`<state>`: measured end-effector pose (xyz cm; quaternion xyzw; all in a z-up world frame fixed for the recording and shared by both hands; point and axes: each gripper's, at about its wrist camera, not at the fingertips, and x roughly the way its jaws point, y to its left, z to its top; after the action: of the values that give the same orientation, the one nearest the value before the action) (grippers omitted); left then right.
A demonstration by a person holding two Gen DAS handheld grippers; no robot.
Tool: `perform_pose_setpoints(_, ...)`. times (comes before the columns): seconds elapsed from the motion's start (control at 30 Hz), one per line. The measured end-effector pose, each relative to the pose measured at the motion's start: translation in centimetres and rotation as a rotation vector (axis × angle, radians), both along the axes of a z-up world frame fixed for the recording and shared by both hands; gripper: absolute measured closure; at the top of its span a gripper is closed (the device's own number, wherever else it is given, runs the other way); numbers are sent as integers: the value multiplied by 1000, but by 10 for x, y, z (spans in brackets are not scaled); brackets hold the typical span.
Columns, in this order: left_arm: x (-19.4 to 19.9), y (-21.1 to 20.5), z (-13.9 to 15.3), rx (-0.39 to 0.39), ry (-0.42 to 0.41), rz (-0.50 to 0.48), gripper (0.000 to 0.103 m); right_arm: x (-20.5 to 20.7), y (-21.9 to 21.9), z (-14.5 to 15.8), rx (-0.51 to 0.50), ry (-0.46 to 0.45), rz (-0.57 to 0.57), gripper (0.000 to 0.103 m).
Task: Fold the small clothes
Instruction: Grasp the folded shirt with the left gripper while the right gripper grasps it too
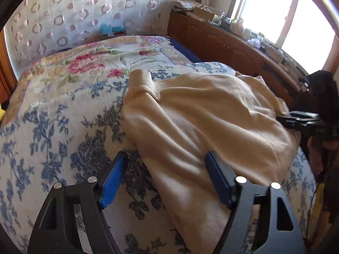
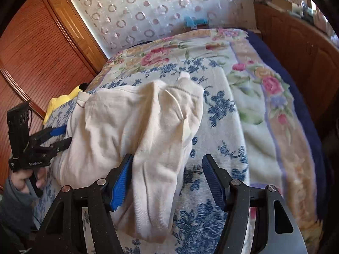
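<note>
- A cream garment (image 1: 197, 116) is lying rumpled on the bed (image 1: 53, 127), which is wearing a blue-flowered cover with a rose-patterned blanket (image 1: 95, 63) beyond it at 12 o'clock.
- In the left wrist view, the garment is filling the centre and spreading toward 3 o'clock; one folded-over flap is rising at 12 o'clock of the cloth.
- The left gripper (image 1: 167, 169) is standing with its jaws apart (released, nothing pinched). Its right finger is lying on the garment's near edge, and its left finger is hanging over bare cover at 7 o'clock.
- The right gripper (image 2: 167, 175) is likewise standing with jaws apart. Its left finger is touching the side of a long fold of the garment (image 2: 135, 131), which is running down between the fingers toward 6 o'clock; its right finger is hovering over bare cover, clear of the cloth.
- In the right wrist view, the left gripper (image 2: 61, 136) is showing at 9 o'clock, its fingers at the garment's far edge, with a hand (image 2: 25, 177) in a grey sleeve gripping its handle.
- In the left wrist view, the right gripper (image 1: 296, 119) is showing at 3 o'clock, at the cloth's edge (state not readable from this side).
- A wooden cabinet (image 1: 222, 42) is running along the bed at 1 o'clock, below a bright window (image 1: 273, 10).
</note>
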<state>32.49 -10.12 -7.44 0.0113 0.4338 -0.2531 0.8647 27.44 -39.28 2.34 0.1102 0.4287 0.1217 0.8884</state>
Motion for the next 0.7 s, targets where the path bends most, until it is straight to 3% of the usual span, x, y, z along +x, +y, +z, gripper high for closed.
perform_pose_setpoints(0.07, -1, -1, 1, -27, 15, -15, 50, 2, 0, 2, -10, -11, 1, 35)
perform_pose_setpoints(0.2, 4, -5, 2, -75, 50, -18, 72, 4, 4, 1, -2, -32, 28, 38)
perform_pose_setpoints(0.23, 6, -5, 1, -89, 61, -19, 83, 4, 4, 0, -8, -37, 35, 43)
perform_pose_setpoints(0.27, 7, -5, 0, -111, 76, -22, 87, 6, 5, -1, 5, -37, 59, 61)
perform_pose_setpoints(0.37, 3, -5, 5, -152, 77, -45, 90, 4, 11, -11, 15, -36, 113, 82)
perform_pose_setpoints(0.4, -1, -2, 9, -176, 68, -53, 90, 3, 13, -8, 4, -44, 133, 84)
perform_pose_setpoints(0.53, -19, 15, 38, -264, 18, -72, 91, -4, 16, 11, -32, -106, 155, 86)
perform_pose_setpoints(0.7, -52, 54, 76, -298, -84, -48, 91, -11, 53, 47, -83, -209, 247, 87)
